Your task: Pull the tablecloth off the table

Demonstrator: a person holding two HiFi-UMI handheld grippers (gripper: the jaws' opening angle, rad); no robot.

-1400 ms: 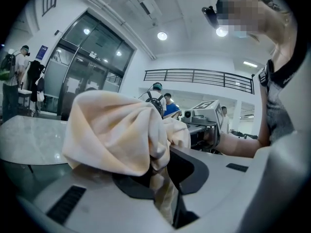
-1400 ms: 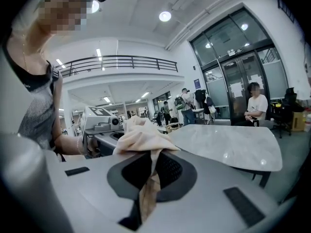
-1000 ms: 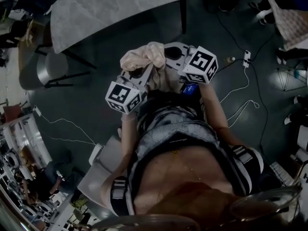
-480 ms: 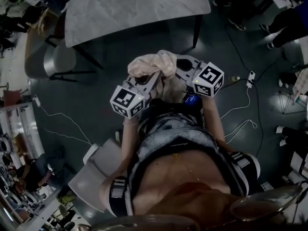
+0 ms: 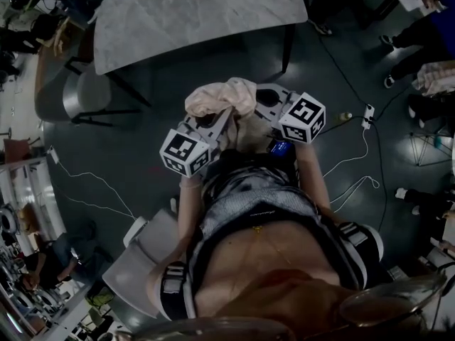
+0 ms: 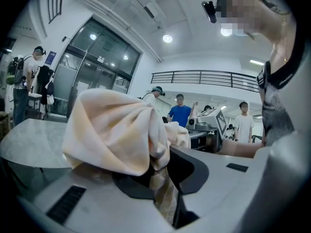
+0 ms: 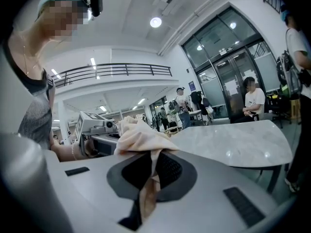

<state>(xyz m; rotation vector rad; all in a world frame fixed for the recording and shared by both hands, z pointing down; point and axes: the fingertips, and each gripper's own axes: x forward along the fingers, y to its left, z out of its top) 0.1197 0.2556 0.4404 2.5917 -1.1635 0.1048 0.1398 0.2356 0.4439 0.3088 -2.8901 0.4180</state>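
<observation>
The cream tablecloth (image 5: 220, 96) is bunched into a bundle in front of the person's body, off the marble table (image 5: 199, 13), whose top is bare. My left gripper (image 5: 222, 116) is shut on one part of the bundle. In the left gripper view the cloth (image 6: 112, 135) bulges over the left gripper (image 6: 163, 169), with a strip pinched between the jaws. My right gripper (image 5: 257, 99) is shut on another fold. In the right gripper view the cloth (image 7: 141, 137) runs down through the closed right gripper (image 7: 151, 174). Both grippers are close together and point toward the table.
A grey chair (image 5: 85, 94) stands at the table's left end. Another grey seat (image 5: 142, 251) is beside the person's left leg. Cables and a power strip (image 5: 367, 112) lie on the dark floor to the right. Several people (image 6: 181, 111) stand in the hall.
The head view has shifted, so more of the bare table shows at the top. Both grippers stay shut on the bundle and keep close together in front of the body.
</observation>
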